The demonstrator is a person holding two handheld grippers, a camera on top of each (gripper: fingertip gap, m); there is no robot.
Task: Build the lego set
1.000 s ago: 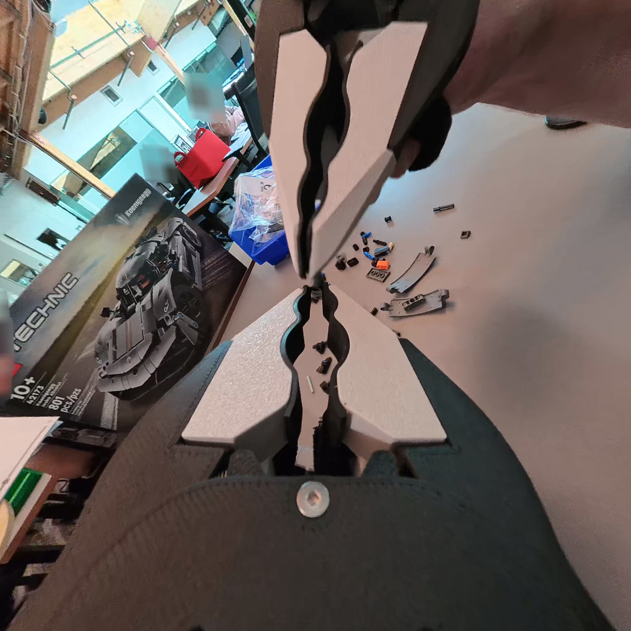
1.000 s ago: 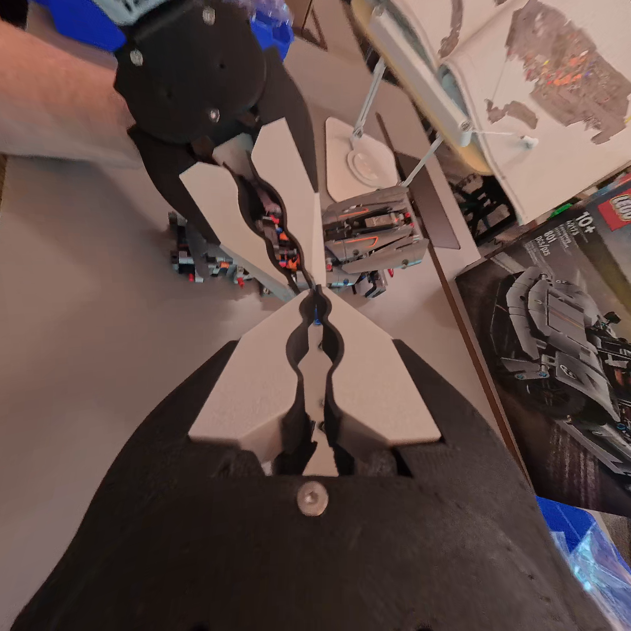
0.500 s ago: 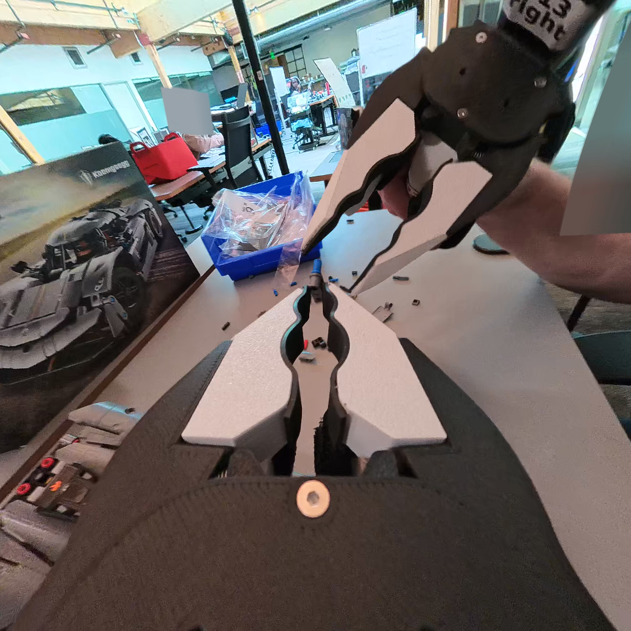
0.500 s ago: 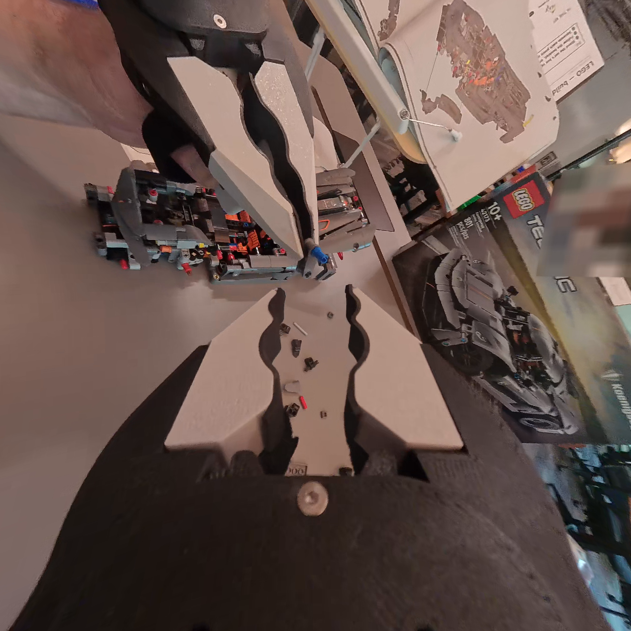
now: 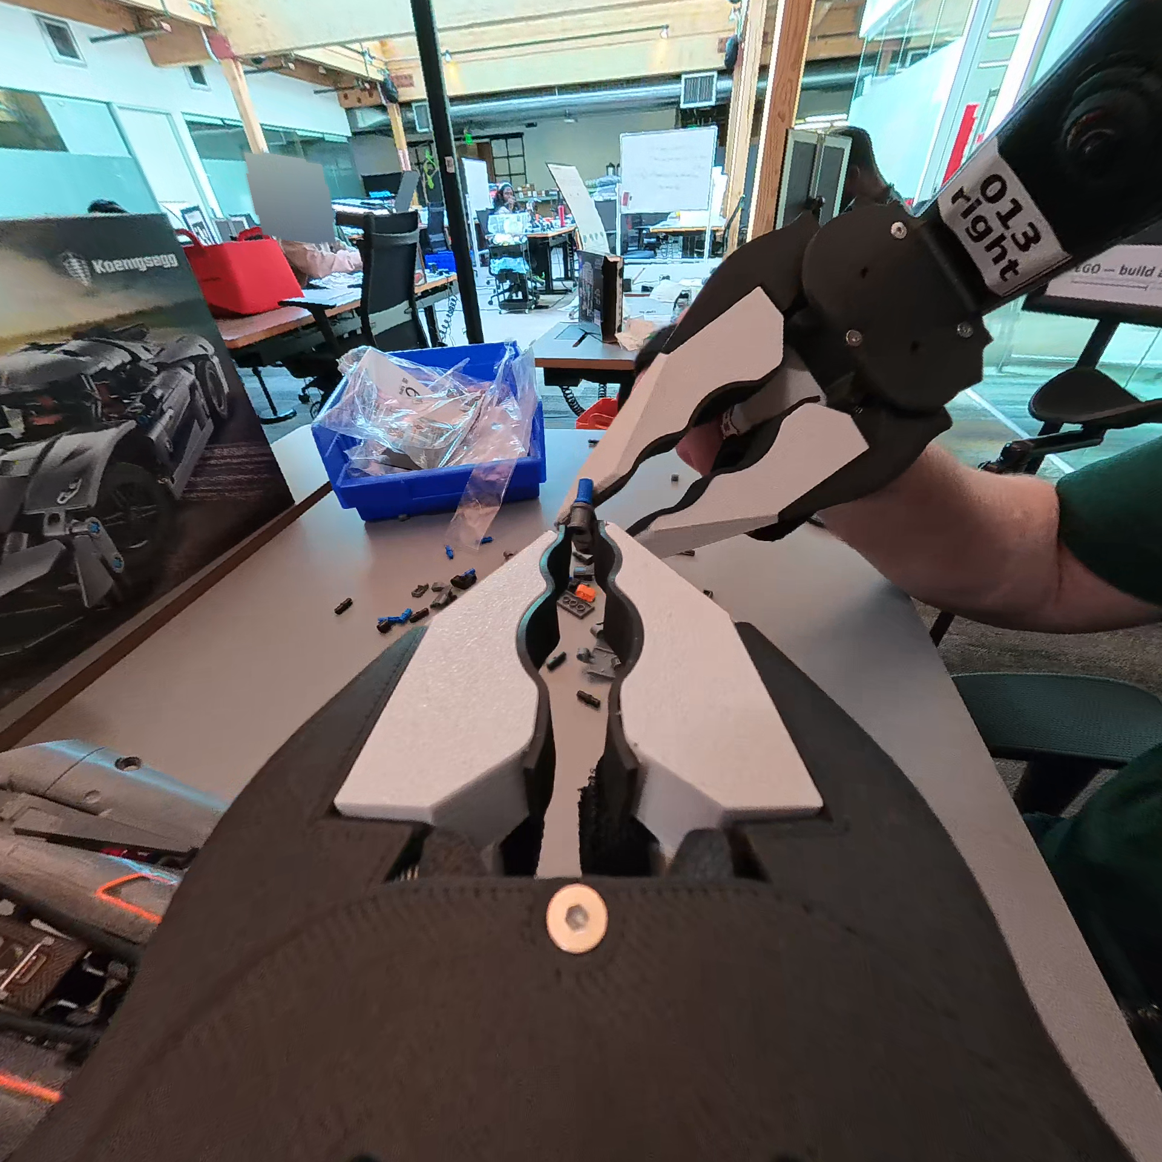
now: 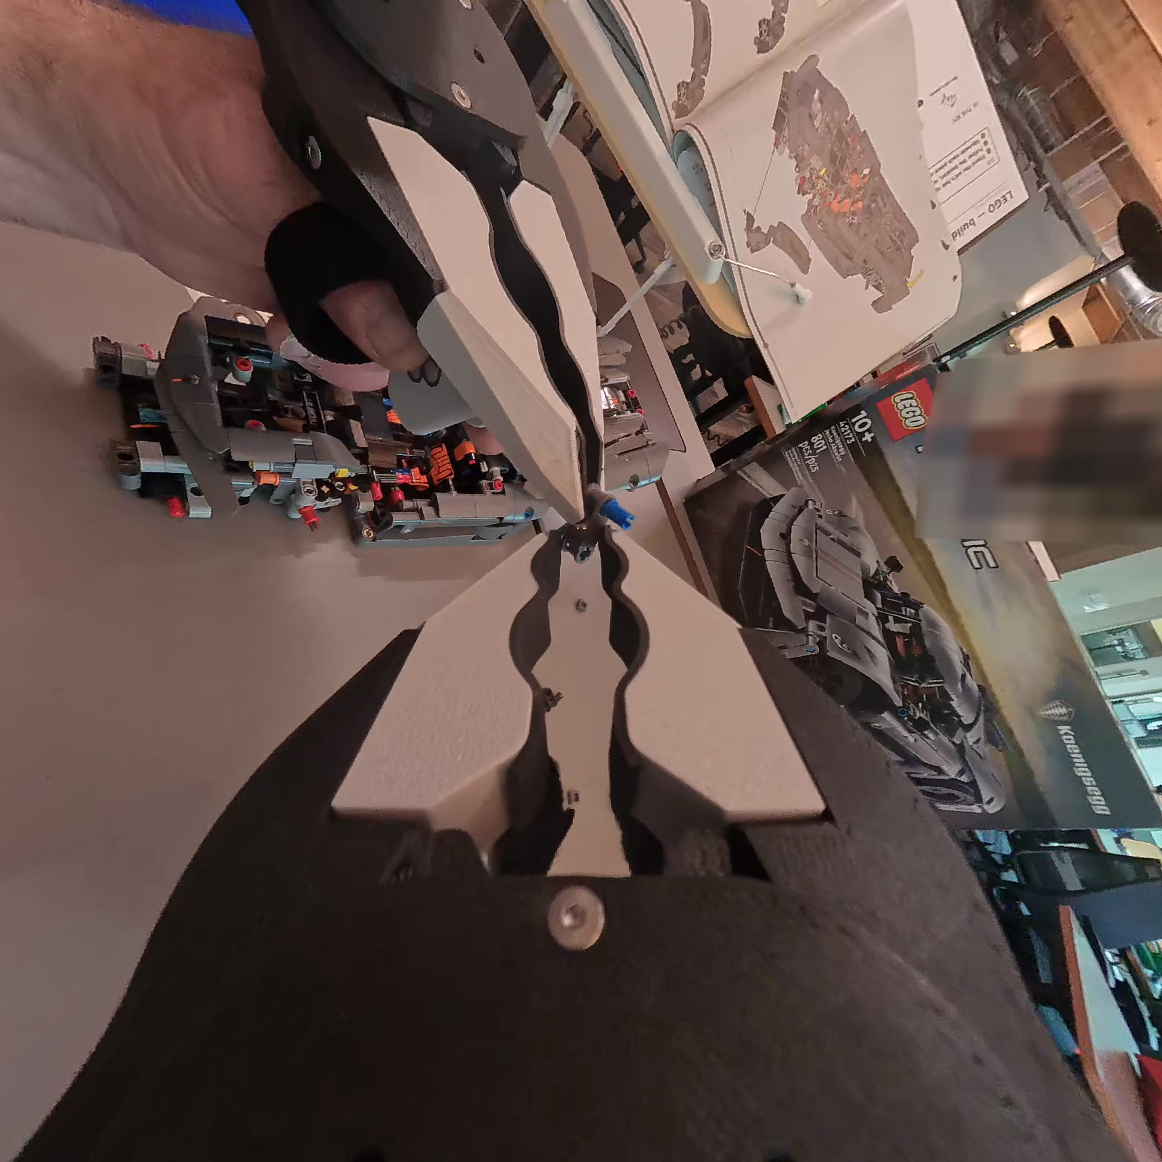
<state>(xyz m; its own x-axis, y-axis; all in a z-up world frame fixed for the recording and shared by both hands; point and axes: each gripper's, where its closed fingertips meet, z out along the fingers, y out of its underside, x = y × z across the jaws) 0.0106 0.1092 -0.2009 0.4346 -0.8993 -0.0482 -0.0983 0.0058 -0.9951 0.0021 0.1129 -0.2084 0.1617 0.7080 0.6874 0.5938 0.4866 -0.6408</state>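
Note:
A small dark grey connector (image 5: 578, 514) with a blue pin (image 5: 584, 488) standing out of it is held above the grey table (image 5: 251, 660). My left gripper (image 5: 581, 534) is shut on its lower part. My right gripper (image 5: 613, 519) reaches in from the right, its upper finger against the connector. In the right wrist view my right gripper (image 6: 581, 544) has its pads on both sides of the connector's cross-hole end (image 6: 583, 548). The blue pin (image 6: 619, 509) points right there. The left gripper (image 6: 588, 493) comes down from above.
The part-built car chassis (image 6: 283, 453) lies on the table, with a grey body section (image 6: 629, 434) beside it. The set's box (image 5: 94, 409) stands at the left, behind it a blue bin (image 5: 434, 478) of plastic bags. Several loose small parts (image 5: 427, 597) lie under the grippers. An open instruction booklet (image 6: 849, 188) is propped up. The grippers are tip to tip, or close to it.
My right gripper let go of the blue pin, opened wide, then closed again on the connector. My left gripper stayed shut on the connector, and both grippers tilted up from the table.

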